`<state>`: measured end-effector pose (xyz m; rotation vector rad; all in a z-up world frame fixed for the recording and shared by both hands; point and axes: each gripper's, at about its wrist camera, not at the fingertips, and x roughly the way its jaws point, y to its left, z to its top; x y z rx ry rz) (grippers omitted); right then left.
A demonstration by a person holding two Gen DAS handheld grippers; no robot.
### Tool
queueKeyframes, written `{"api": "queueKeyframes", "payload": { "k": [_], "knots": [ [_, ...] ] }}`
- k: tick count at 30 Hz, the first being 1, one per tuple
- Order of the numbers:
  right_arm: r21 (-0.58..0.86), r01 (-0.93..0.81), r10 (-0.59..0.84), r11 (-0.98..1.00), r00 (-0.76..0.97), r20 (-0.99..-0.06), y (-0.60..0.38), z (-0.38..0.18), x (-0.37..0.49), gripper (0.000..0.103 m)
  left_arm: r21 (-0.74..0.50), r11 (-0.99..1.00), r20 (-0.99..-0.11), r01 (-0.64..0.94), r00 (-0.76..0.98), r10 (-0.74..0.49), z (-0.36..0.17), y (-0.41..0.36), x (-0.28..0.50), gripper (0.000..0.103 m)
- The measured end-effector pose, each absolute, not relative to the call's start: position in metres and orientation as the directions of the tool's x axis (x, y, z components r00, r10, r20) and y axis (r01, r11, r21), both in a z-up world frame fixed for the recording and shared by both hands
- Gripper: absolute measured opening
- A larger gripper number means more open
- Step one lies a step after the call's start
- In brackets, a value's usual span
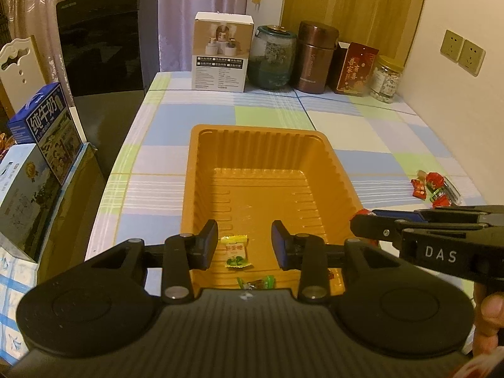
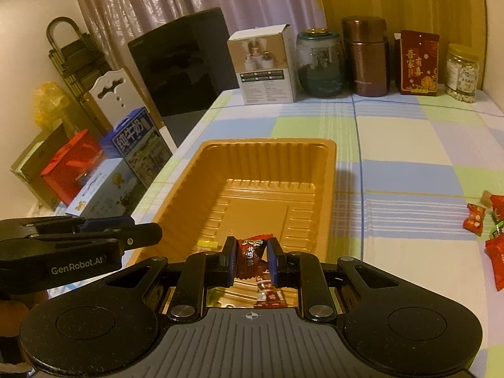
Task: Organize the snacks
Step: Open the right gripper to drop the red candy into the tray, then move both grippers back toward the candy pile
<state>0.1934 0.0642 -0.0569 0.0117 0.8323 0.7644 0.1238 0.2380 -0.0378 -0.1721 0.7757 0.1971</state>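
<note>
An orange plastic tray (image 1: 340,170) (image 2: 189,189) sits on the checked tablecloth. My left gripper (image 1: 245,244) is open and empty over the tray's near end, above a yellow-green candy (image 1: 235,250) and a green candy (image 1: 256,282) lying in the tray. My right gripper (image 2: 251,256) is shut on a dark red wrapped candy (image 2: 250,253) and holds it above the tray's near end. Another red candy (image 2: 267,296) lies in the tray below it. A pile of red and green candies (image 1: 436,187) (image 2: 491,233) lies on the table to the right.
Along the back wall stand a white box (image 1: 222,52), a glass jar (image 1: 272,58), a brown canister (image 1: 315,56), a red packet (image 1: 356,69) and a nut jar (image 1: 386,78). Milk cartons (image 1: 47,123) and a black appliance (image 1: 107,41) stand off the table's left edge.
</note>
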Motion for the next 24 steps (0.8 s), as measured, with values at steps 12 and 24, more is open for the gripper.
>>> {"api": "queueKeyframes", "payload": {
  "k": [12,24],
  "knots": [
    [0.400,-0.538,0.651,0.742,0.437,-0.620,0.044,-0.045,0.204,0.067,-0.082,0.964,-0.708,-0.254,0.696,0.123,-0.036,0.236,0.117,0.033],
    [0.364,-0.454,0.577,0.813,0.547,-0.607,-0.024,-0.020,0.196,0.067,-0.101,0.974,-0.692,-0.202,0.718,0.077,-0.024,0.199,0.118,0.035]
  ]
}}
